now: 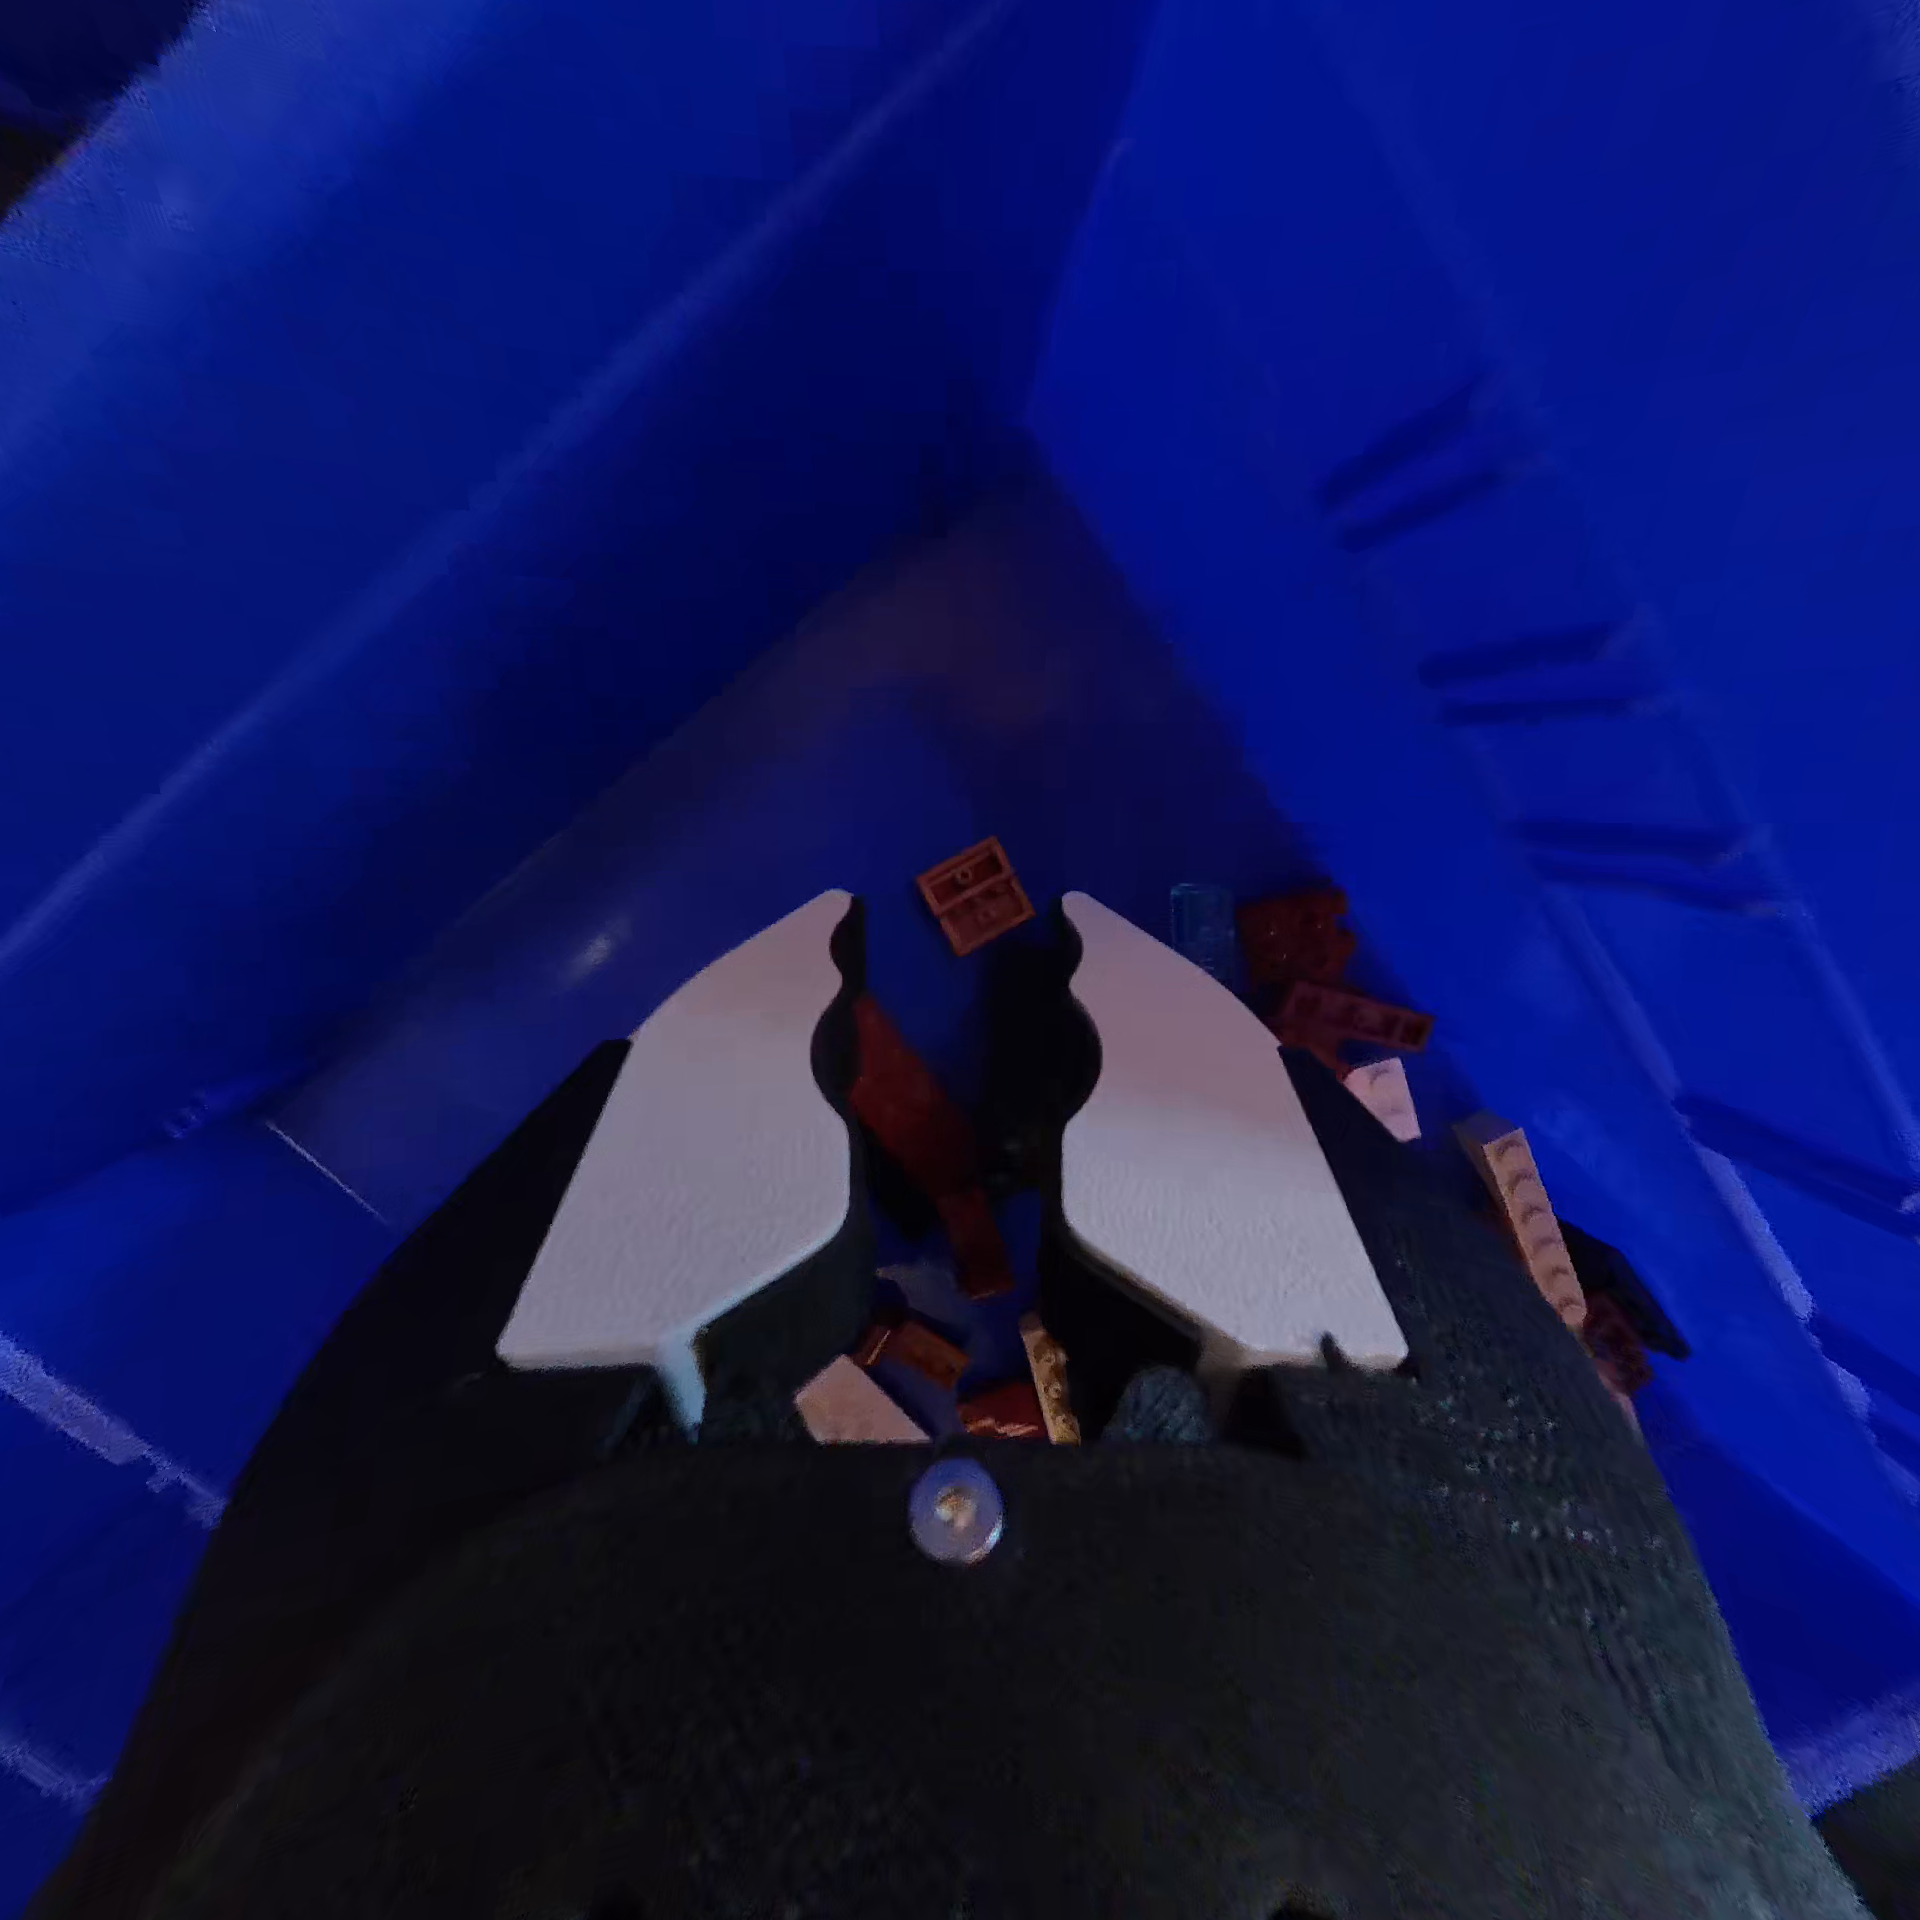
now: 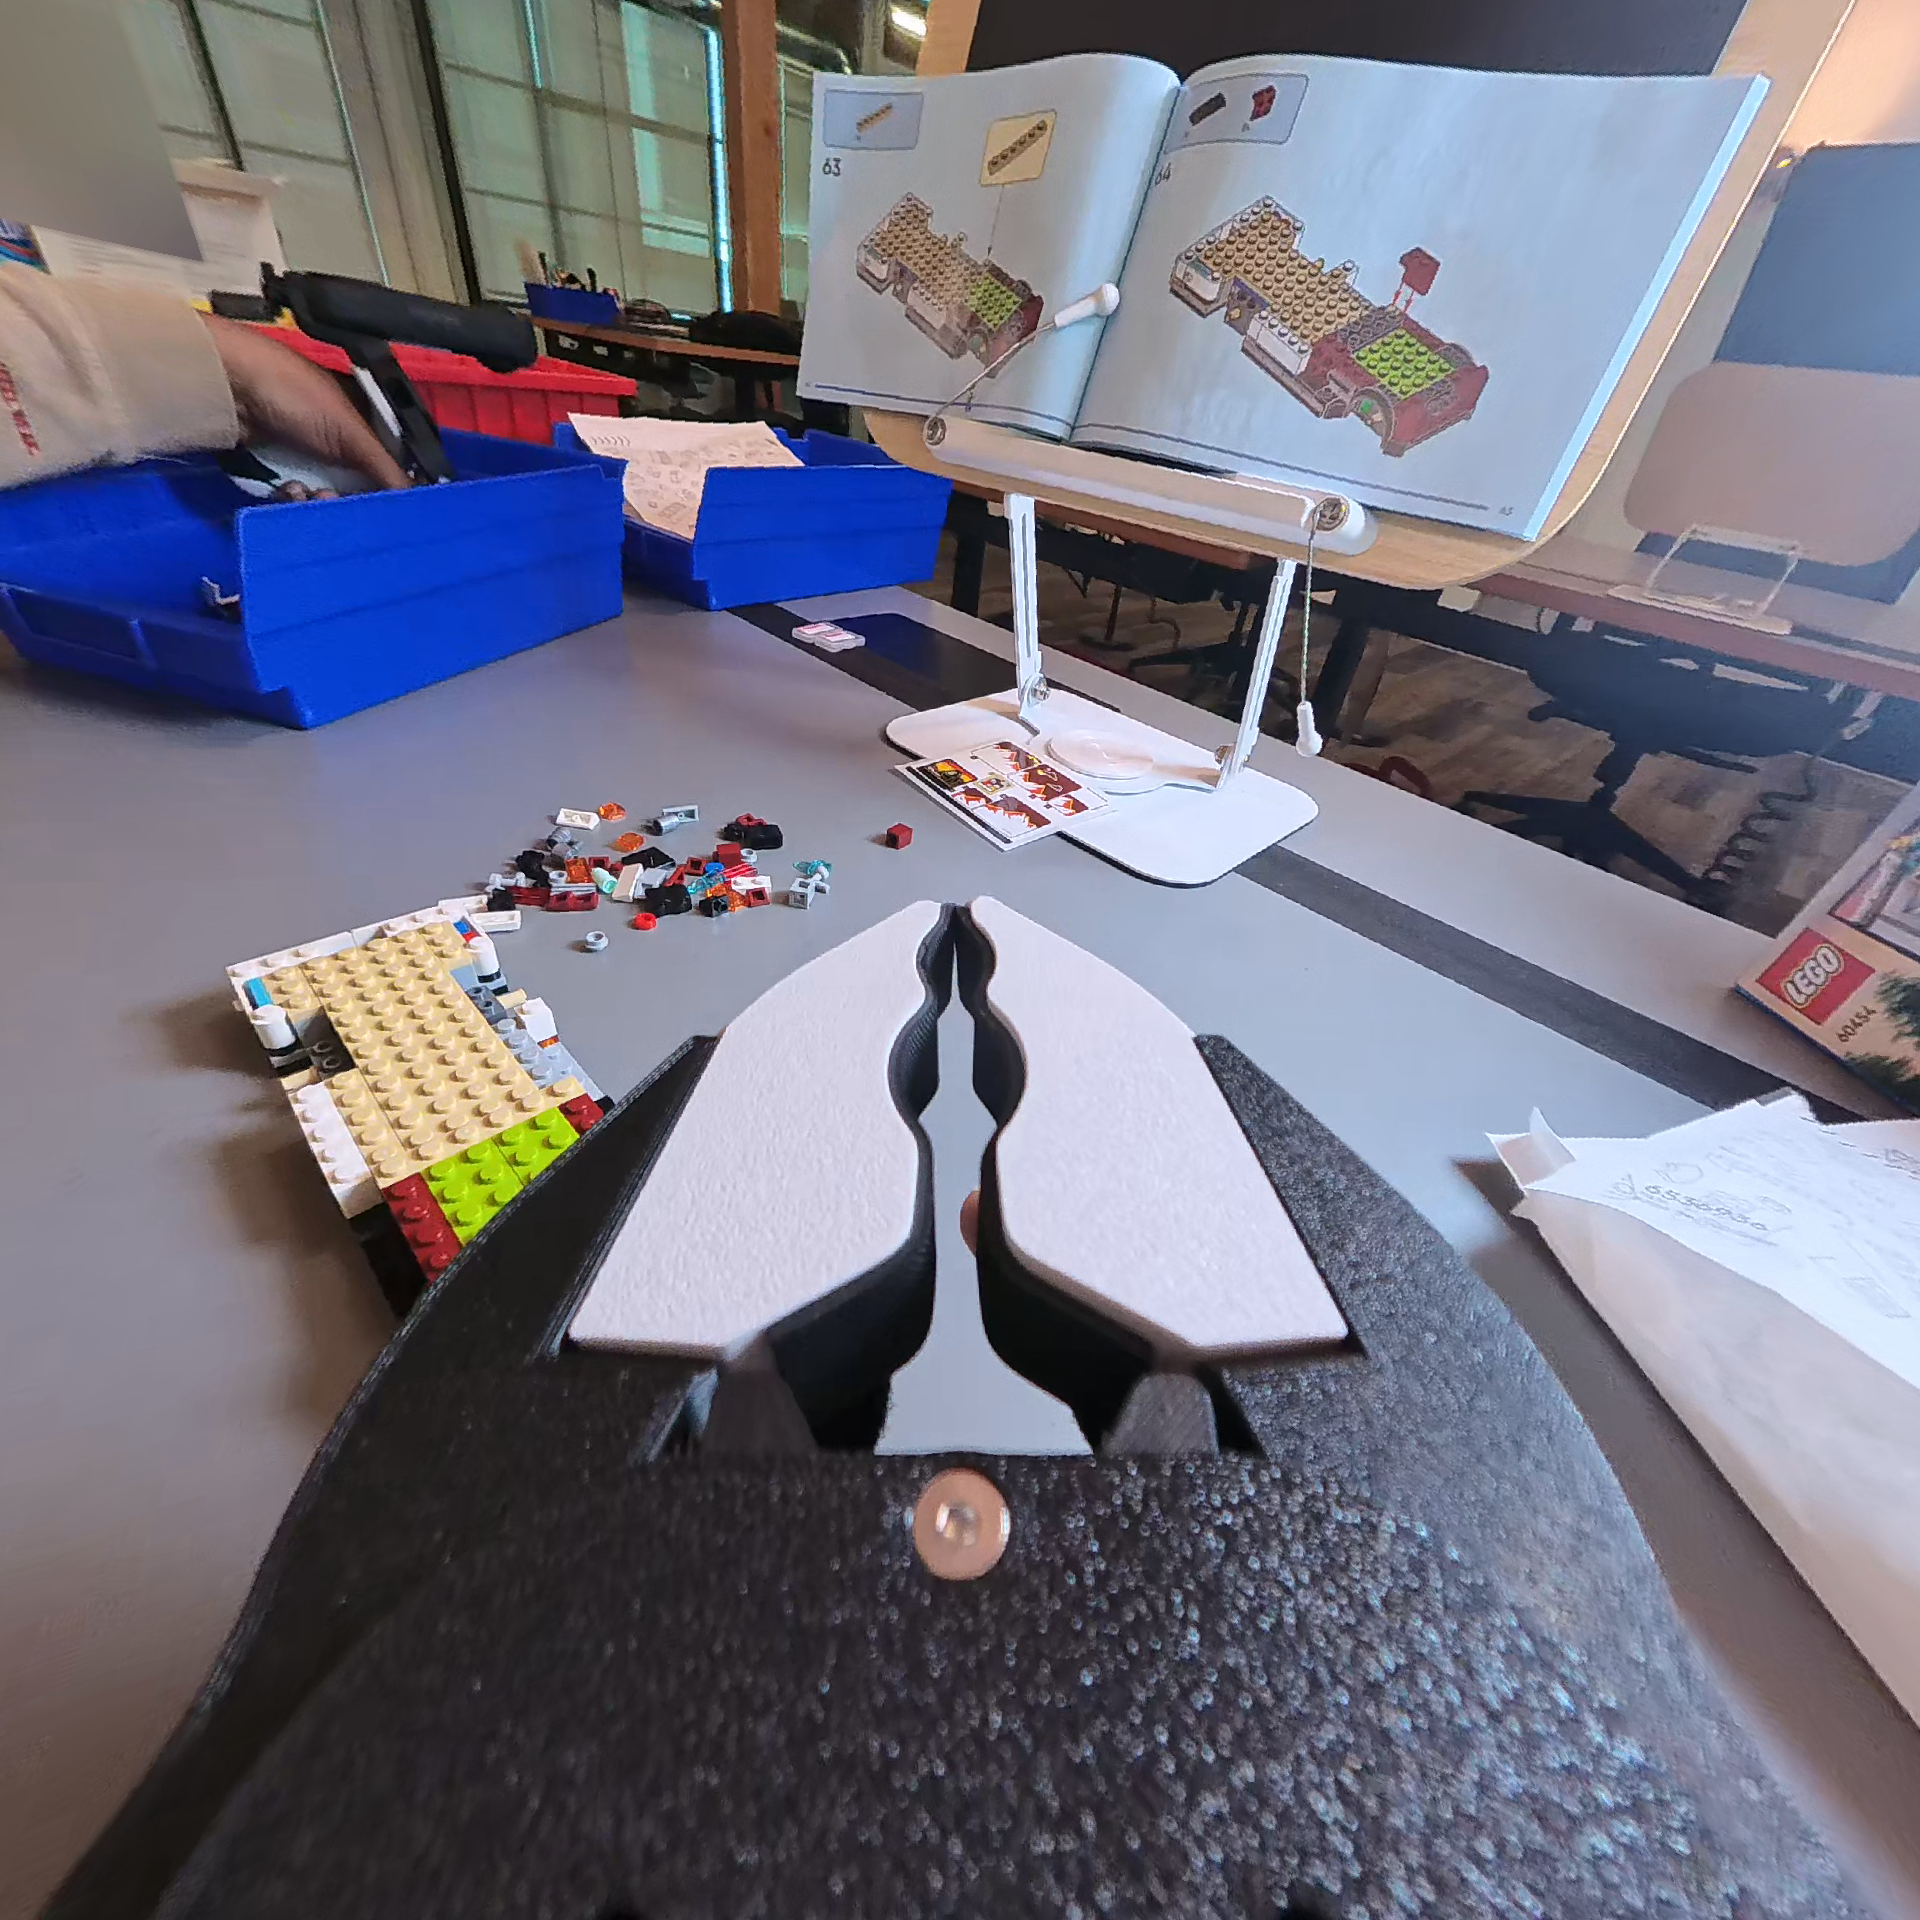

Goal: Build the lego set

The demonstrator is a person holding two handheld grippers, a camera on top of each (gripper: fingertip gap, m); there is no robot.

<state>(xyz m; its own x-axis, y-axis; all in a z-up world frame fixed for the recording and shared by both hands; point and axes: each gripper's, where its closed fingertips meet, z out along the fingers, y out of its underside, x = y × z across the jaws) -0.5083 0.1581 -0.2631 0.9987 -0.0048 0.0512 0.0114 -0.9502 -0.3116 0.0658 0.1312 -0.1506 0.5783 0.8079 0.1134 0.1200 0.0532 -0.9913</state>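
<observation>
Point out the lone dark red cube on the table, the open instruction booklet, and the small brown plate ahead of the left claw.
Dark red cube [image 2: 900, 835], right wrist view, its top.
Instruction booklet [image 2: 1382, 249], right wrist view, right page.
Brown plate [image 1: 974, 895], left wrist view, its middle.

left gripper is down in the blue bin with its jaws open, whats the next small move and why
Probably ease the left gripper forward so the small brown brick comes between the fingers, then close. The jaws stand open with nothing pressed between them, and that brick lies alone on the bin floor just past the fingertips, clear of the pile at the right wall.
</observation>
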